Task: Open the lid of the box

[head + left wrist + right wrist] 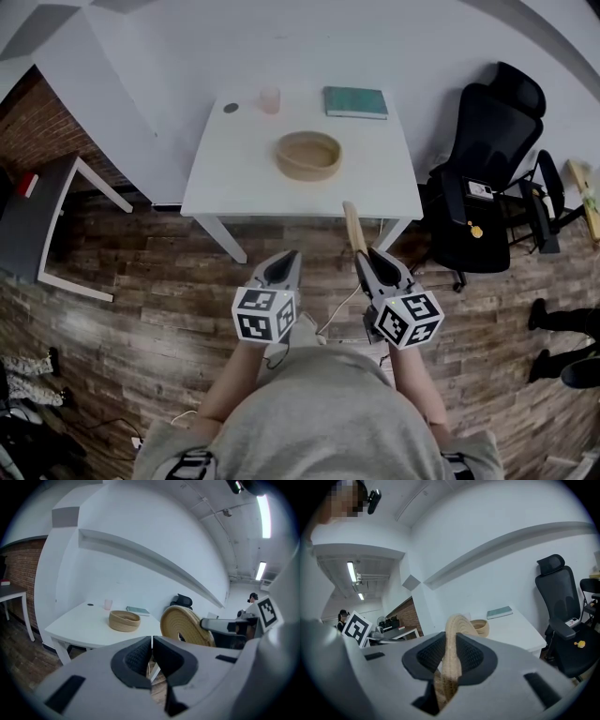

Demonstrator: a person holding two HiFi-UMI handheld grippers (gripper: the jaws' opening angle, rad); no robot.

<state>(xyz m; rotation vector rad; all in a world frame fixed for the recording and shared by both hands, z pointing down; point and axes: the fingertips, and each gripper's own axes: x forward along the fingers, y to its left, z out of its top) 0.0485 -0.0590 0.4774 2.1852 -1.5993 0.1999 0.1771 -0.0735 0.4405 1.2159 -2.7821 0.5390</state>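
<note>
The box (pixel 307 155) is a round, shallow basket of coiled tan fibre. It sits near the middle of a smooth white table (pixel 234 169) with its top open and its woven floor showing. Its lid (pixel 352 225) is off: a flat coiled disc of the same ribbed weave, held on edge in the air at the table's near side, well apart from the box. The right gripper (pixel 372 258) has it, the ridged dark pads (pixel 471 656) pressed on either face of the disc's rim (pixel 457 623) and parted only by its thickness. The left gripper (pixel 279 267) hangs beside it over the plank floor, its jaws closed together on nothing. Along the table's far edge lie a flat teal book (pixel 355 101), a pale pink cup (pixel 270 99) and a small dark disc (pixel 231 108). A black mesh office chair (pixel 487 187) stands to the right of the table.
</note>
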